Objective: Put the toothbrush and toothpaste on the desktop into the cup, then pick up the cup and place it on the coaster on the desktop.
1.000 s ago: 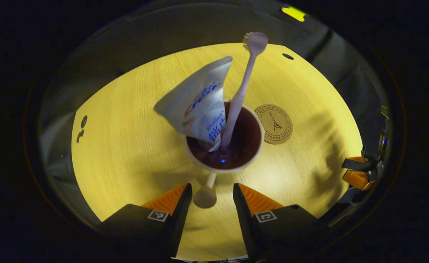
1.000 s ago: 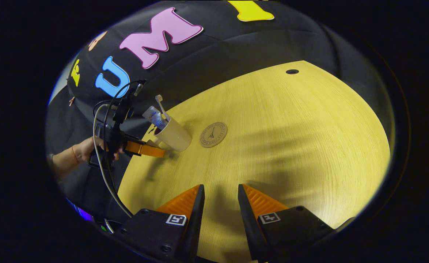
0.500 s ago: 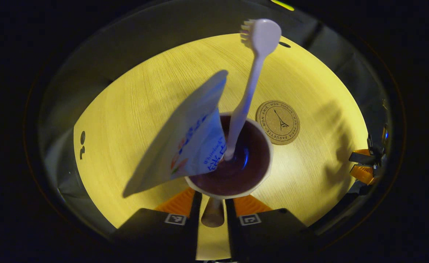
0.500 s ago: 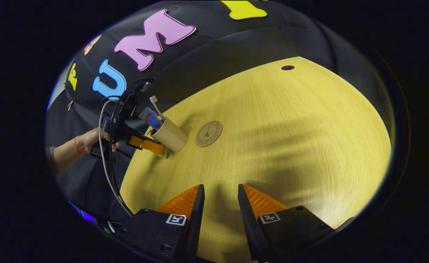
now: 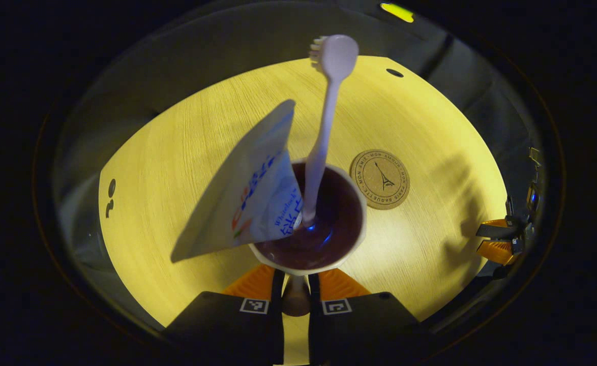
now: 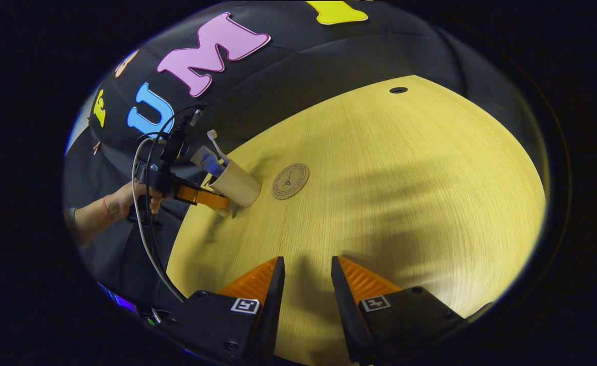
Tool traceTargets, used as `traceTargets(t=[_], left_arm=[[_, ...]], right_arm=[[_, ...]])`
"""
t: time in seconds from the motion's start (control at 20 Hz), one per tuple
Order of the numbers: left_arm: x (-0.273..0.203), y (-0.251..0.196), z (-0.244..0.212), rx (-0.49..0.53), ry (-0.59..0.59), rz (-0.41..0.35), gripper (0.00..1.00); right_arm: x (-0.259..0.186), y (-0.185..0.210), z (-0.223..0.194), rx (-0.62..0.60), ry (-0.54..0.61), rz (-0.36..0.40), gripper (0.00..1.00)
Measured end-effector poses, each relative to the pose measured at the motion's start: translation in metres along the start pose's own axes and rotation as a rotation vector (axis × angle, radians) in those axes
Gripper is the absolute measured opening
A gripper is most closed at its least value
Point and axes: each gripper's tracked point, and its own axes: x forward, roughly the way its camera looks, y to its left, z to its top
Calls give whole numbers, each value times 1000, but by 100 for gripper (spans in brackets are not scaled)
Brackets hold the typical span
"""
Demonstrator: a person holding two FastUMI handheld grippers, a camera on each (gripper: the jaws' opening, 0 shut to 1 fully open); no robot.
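Table (image 6: pixel 380 178) comes first, a pale wood-grain top with the booth's dark cloth wall behind its far edge, and the task's things sit toward its left edge as the right gripper view shows them. Largest of them is the cup (image 5: pixel 309 218), a cream, hard-walled tumbler with a small handle (image 5: pixel 295 299) low on its near side; it looks rigid and fairly light, but top-heavy as loaded. The left hand-held gripper (image 5: pixel 295 300) has its fingers drawn in to a narrow gap around that handle and appears to pinch it, which I judge a thin, possibly slippery purchase that lets the cup swing. The right hand-held gripper (image 6: pixel 306 284) hangs over bare wood near the table's near edge, fingers a little apart, holding nothing. Inside the cup the toothpaste tube (image 5: pixel 250 195) leans out to the left, soft and crushable, its wide crimped end uppermost. The toothbrush (image 5: pixel 324 127) stands nearly upright beside it, stiff and slim, bristle head high. Both could tip out if the cup tilts. The cork coaster (image 5: pixel 380 179) lies flat just beside the cup, apart from it.
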Motion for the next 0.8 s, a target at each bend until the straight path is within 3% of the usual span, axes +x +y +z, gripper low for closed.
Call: traceTargets(t=[0.35, 0.4, 0.6, 0.65, 0.7, 0.75, 0.8], left_arm=[[-17, -12, 7, 29, -40, -3, 23], [-19, -15, 9, 34, -43, -6, 19], [-23, -37, 20, 62, -56, -27, 27], [-22, -43, 24, 71, -56, -34, 23], [-21, -51, 28, 85, -56, -39, 28], [-21, -57, 31, 99, -57, -42, 23], [-19, -64, 35, 115, -57, -46, 28]], right_arm=[[-2, 2, -1, -5, -8, -4, 57], [-3, 2, -1, -5, -10, -2, 57], [-9, 1, 0, -1, -22, -3, 57], [-11, 0, -1, 1, -24, -5, 57], [-12, -2, -1, 0, -26, -7, 57], [-14, -4, 0, 0, -28, -12, 57], [-17, -6, 1, 3, -32, -14, 57]])
